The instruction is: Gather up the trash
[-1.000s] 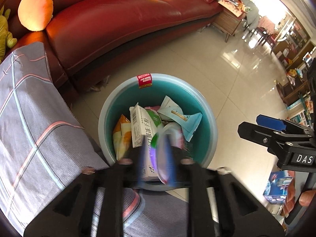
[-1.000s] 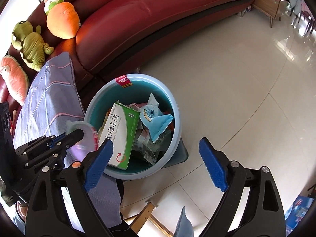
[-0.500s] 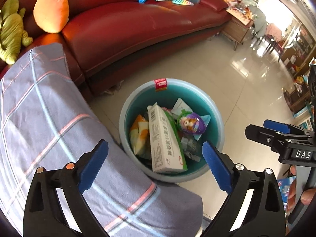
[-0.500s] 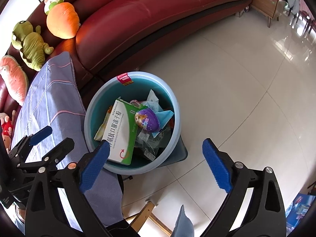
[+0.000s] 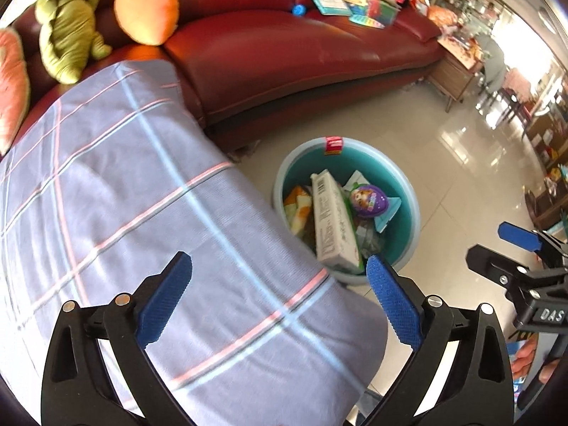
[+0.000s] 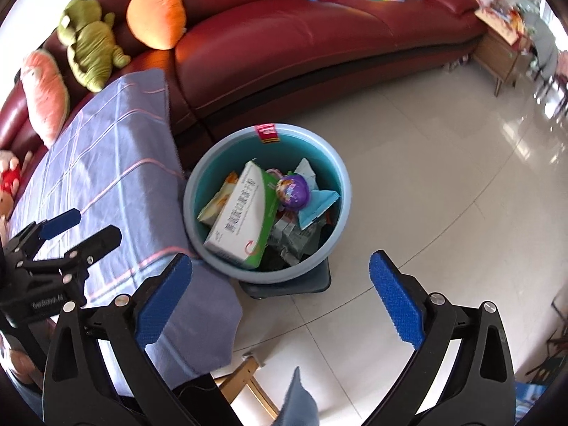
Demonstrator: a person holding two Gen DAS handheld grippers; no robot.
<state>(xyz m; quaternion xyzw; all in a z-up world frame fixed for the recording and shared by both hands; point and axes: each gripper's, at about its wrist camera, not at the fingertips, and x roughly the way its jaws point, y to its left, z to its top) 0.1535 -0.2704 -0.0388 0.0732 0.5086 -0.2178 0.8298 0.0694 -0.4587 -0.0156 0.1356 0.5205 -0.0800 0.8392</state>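
Glossy pale floor tiles [image 6: 419,163] are spreading across a living room, with a curved dark red leather sofa [image 6: 319,35] running along the far side. Plush toys are sitting on the sofa: an orange carrot [image 6: 156,14], a green dinosaur [image 6: 90,48] and a pink cushion-like toy [image 6: 44,94]. Books and colourful clutter [image 5: 348,0] are lying further along the seat.

Just beside the sofa's base, a round teal trash bin [image 6: 337,191] with a red label [image 6: 267,132] on its far rim is standing on the floor. Trash is filling it: a white and green carton [image 6: 245,220] leaning against the near wall, a purple egg-shaped toy package [image 6: 294,191] resting on top, a light blue wrapper [image 6: 316,204] touching it, and an orange and yellow packet [image 5: 297,209] tucked beside the carton.

Next to the bin, a grey-blue checked cloth [image 5: 142,195] with pink and pale blue lines is draping over a surface.

Both grippers are hanging above this scene, pointing steeply down. Jaws of the left gripper [image 5: 278,293] are opening wide over the cloth, with nothing between the 2 blue pads [image 5: 165,300]. Jaws of the right gripper [image 6: 280,294] are opening wide too, holding nothing, above the bin's near edge and the tiles.
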